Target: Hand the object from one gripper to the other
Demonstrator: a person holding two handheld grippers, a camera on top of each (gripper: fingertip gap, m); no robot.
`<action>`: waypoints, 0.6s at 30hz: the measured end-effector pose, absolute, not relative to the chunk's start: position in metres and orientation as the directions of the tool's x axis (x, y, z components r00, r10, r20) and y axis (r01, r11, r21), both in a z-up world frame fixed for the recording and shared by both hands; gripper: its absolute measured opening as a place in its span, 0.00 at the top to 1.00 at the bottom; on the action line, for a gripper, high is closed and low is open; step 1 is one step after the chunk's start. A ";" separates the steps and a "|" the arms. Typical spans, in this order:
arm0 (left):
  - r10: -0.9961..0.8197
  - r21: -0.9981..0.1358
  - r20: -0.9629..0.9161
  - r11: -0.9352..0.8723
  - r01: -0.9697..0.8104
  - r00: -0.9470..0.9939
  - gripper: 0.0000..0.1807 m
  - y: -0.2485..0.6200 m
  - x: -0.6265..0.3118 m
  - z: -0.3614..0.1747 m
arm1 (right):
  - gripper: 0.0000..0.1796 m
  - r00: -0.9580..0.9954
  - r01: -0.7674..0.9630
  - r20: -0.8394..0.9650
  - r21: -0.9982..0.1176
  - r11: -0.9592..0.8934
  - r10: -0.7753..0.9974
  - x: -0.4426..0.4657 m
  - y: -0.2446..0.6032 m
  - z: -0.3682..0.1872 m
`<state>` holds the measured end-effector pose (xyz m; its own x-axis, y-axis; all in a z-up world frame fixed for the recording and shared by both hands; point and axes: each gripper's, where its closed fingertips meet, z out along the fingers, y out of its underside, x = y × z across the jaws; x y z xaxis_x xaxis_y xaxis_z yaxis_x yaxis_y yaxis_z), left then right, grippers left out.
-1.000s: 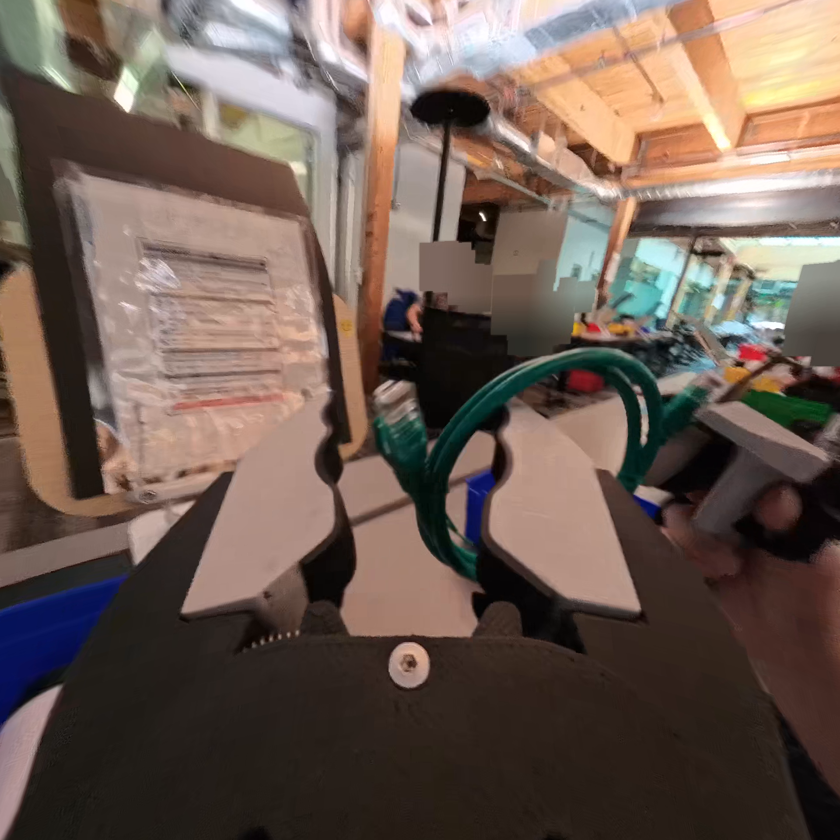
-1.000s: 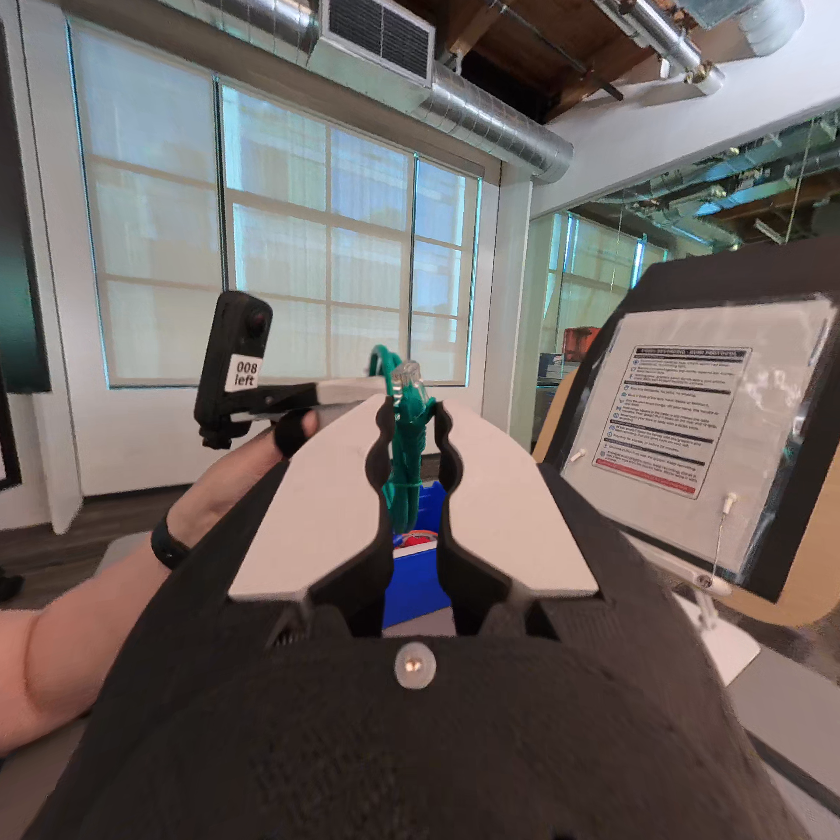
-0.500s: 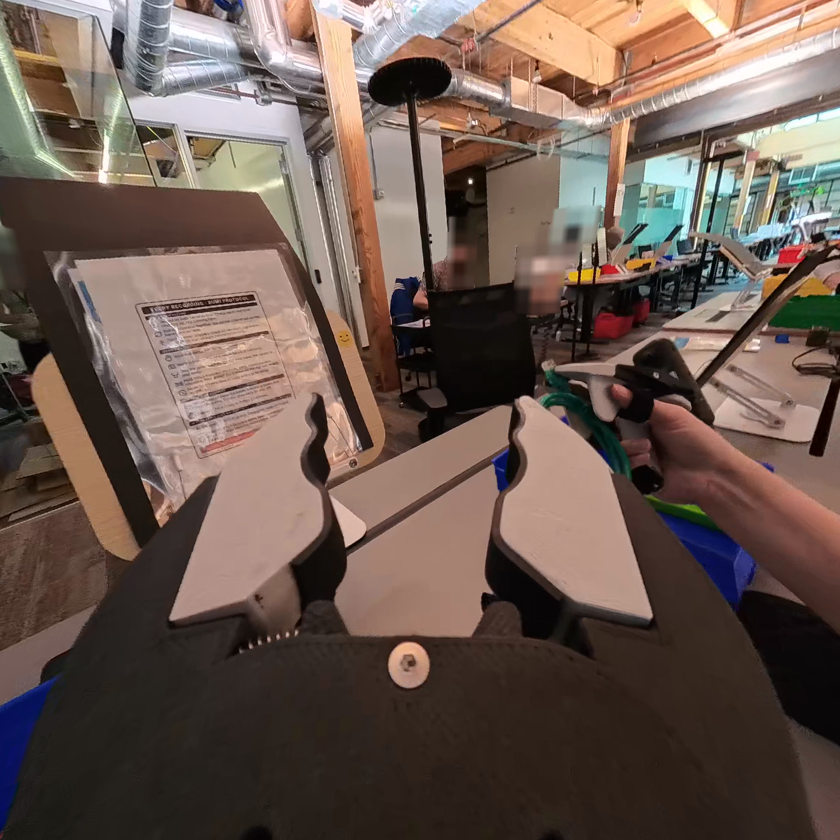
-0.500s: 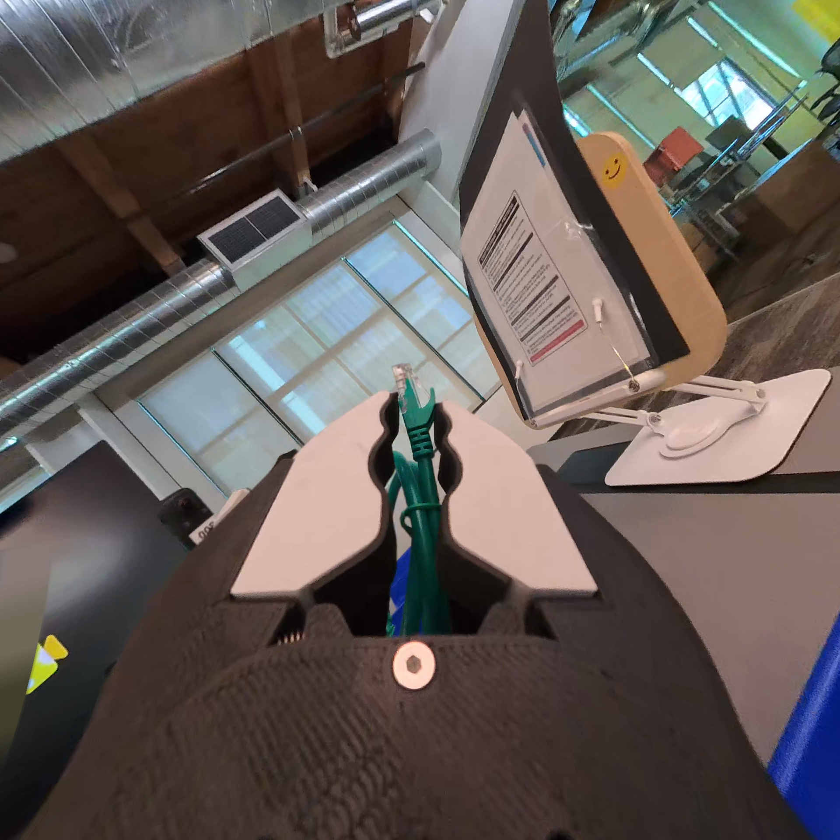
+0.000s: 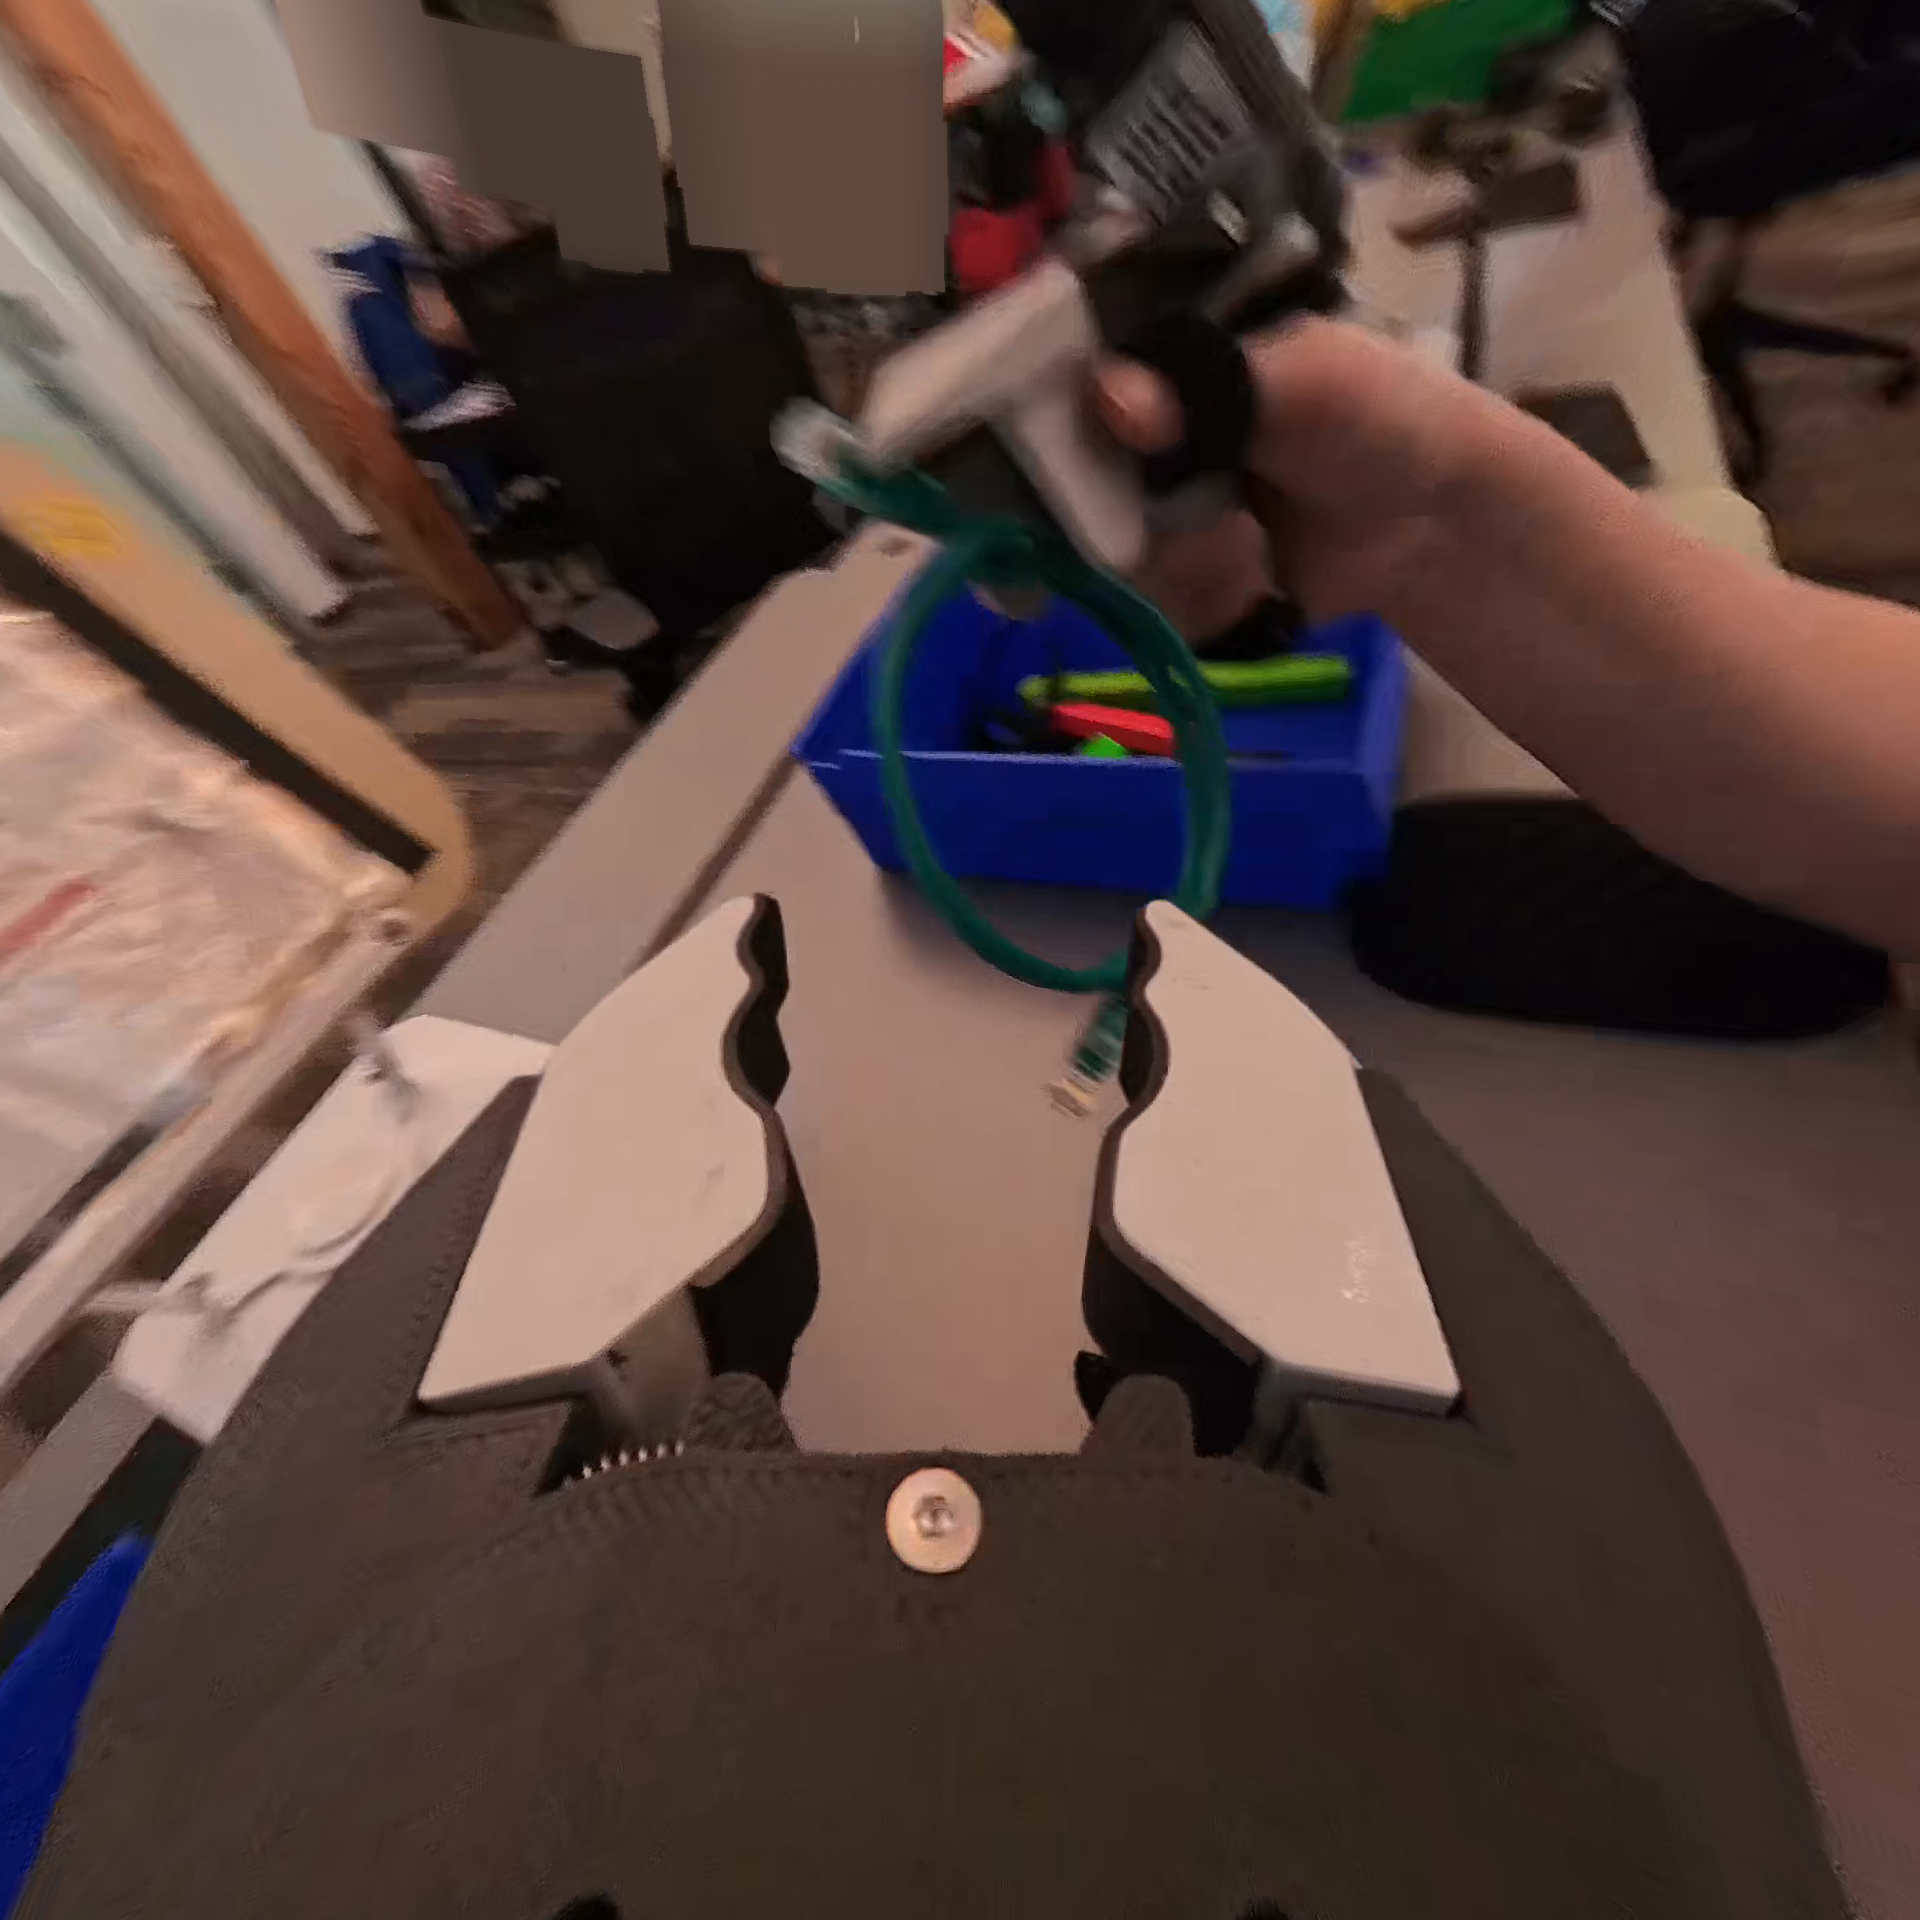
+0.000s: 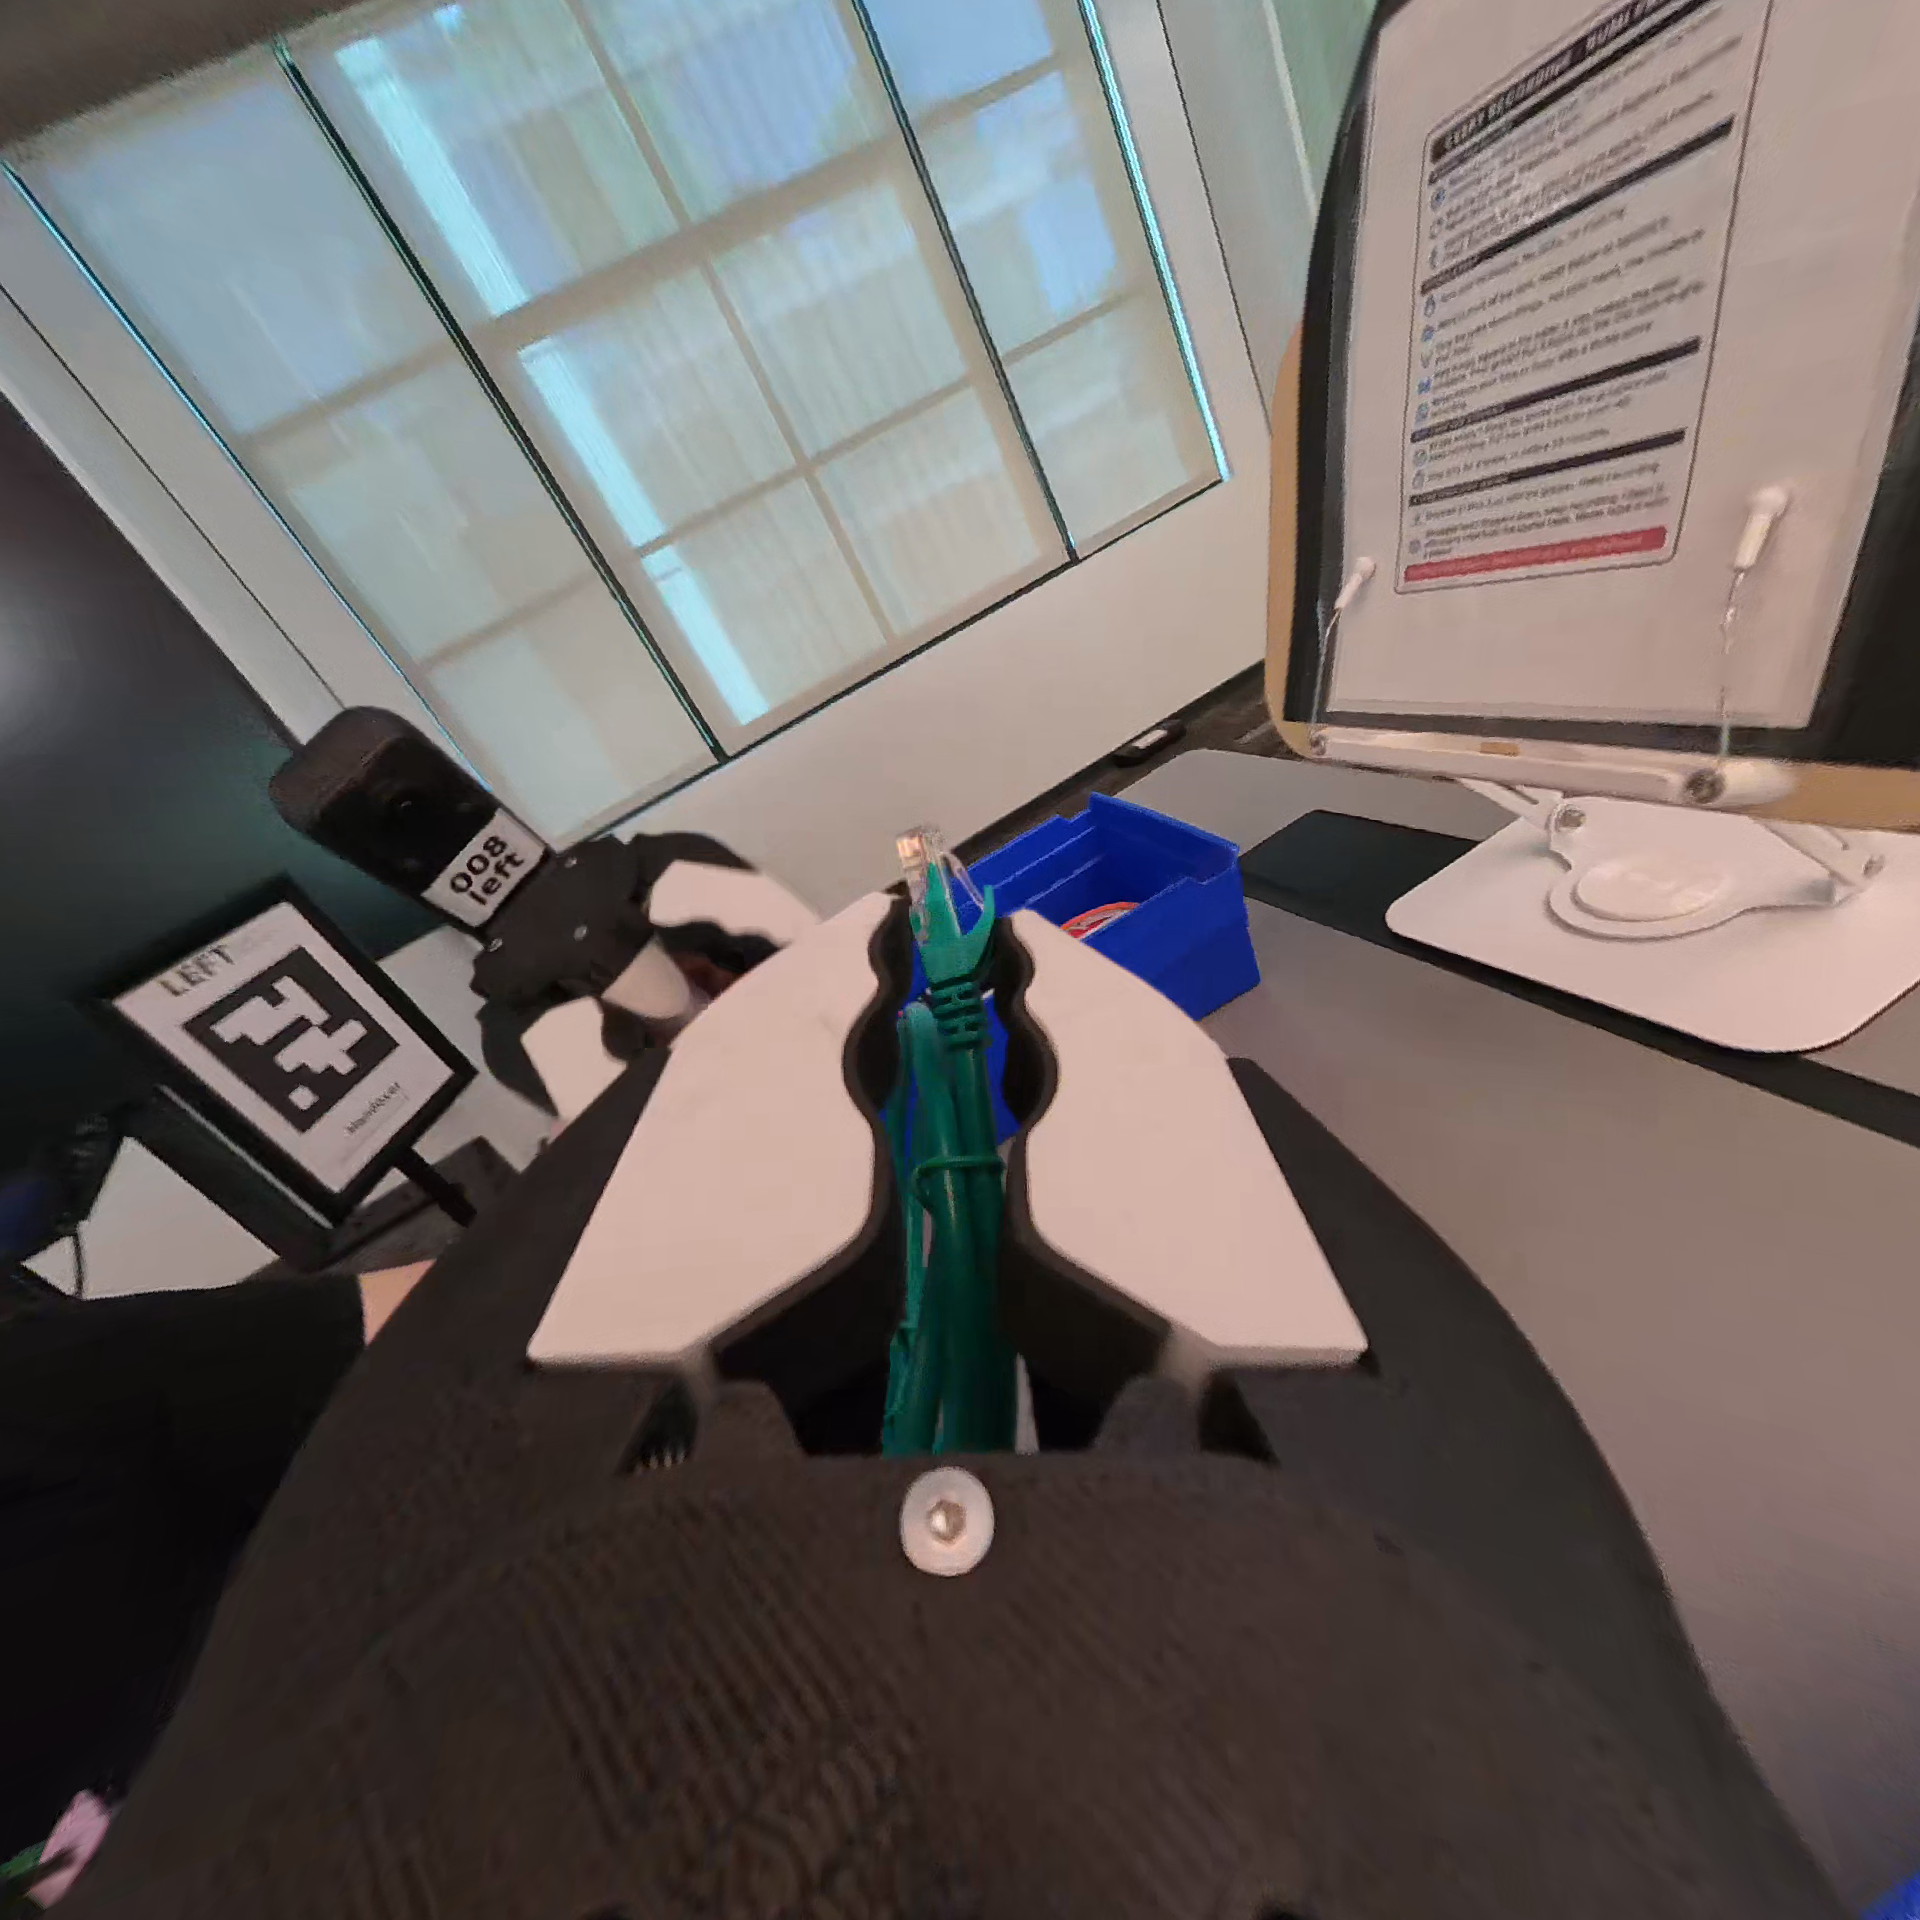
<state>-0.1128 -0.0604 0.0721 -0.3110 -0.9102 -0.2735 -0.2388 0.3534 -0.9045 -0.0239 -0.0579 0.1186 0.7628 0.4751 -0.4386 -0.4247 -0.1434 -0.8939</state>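
- I carry two grippers, and there is one green network cable [image 6: 951,1164], coiled and tied into a loop.
- My right gripper [image 6: 948,935] is clamped on the bundled part of that cable. One clear plug pokes up past my fingertips.
- In the left wrist view, my right gripper [image 5: 831,457] is up in the air, fingers pointing left. The cable [image 5: 1049,769] hangs below it as one loop, and its second plug dangles free just beside my left gripper's right finger [image 5: 1262,1174].
- My left gripper [image 5: 956,925] has its jaws spread wide with nothing between them; only the grey table [image 5: 935,1195] shows through the gap.
- I see one blue bin [image 5: 1101,810] on the table, beyond the hanging loop. It holds several small things in green and red; they are too blurred to count or name.
- My right hand [image 5: 1340,468] is wrapped around its gripper's handle, forearm reaching in from the right.
- One document stand [image 6: 1621,416] with a printed sheet stands on the table, to the right in the right wrist view.
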 end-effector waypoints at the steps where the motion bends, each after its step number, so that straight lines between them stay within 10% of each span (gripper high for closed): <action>1: -0.888 -0.881 -0.288 0.392 -0.263 -0.359 0.65 -0.068 -0.114 0.062 | 0.91 0.777 -0.407 -0.422 -0.903 -0.137 0.468 -0.024 -0.061 0.121; 18: -0.761 -0.780 -0.431 0.585 -0.224 -0.485 0.92 -0.097 -0.096 0.016 | 0.91 0.801 -0.347 -0.348 -0.933 -0.096 0.487 -0.033 -0.085 0.148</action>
